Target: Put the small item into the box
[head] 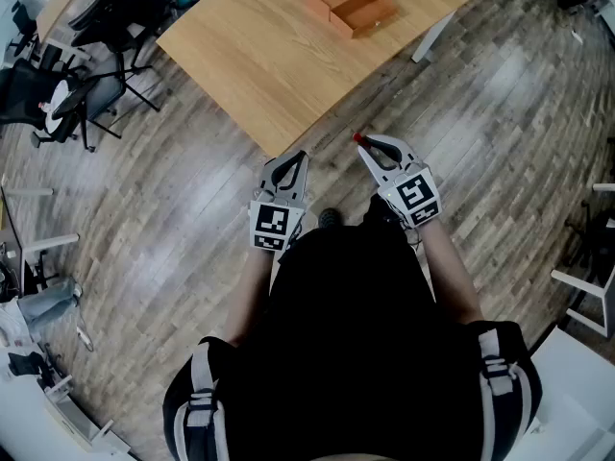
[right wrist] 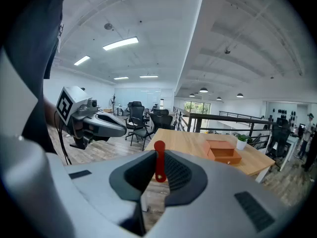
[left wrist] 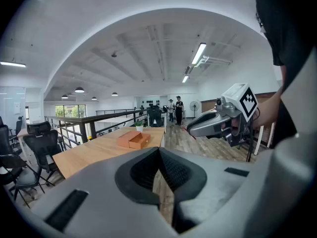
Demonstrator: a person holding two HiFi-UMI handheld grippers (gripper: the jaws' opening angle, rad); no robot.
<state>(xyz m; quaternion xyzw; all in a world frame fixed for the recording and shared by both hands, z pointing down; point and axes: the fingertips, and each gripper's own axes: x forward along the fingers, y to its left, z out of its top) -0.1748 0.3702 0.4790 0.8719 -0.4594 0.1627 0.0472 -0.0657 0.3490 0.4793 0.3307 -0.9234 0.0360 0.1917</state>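
Both grippers have their jaws pressed together. The left gripper (head: 299,157) is clenched on nothing: in its own view the pads meet at the tip, and only a wood colour shows through the thin slit below. The right gripper (head: 368,145) grasps the small item (right wrist: 159,161), a thin red piece with a round head. It stands upright between the pads and sticks out past the tips. The two grippers are side by side, near each other but apart, over the floor (head: 500,113).

Ahead of the jaws is a table (head: 259,56), with its near corner just beyond the left tips. The box (head: 352,4) is orange and lies on the far part of the table, well apart from both jaws, with bare table top between. It shows two parts lying against each other; I cannot tell if one is a lid or a drawer. Chairs (head: 106,17) stand far to the left of the jaws. A small plant (right wrist: 241,142) is just beyond the box.

The person's black clothing (head: 346,334) covers the hands behind the marker cubes.
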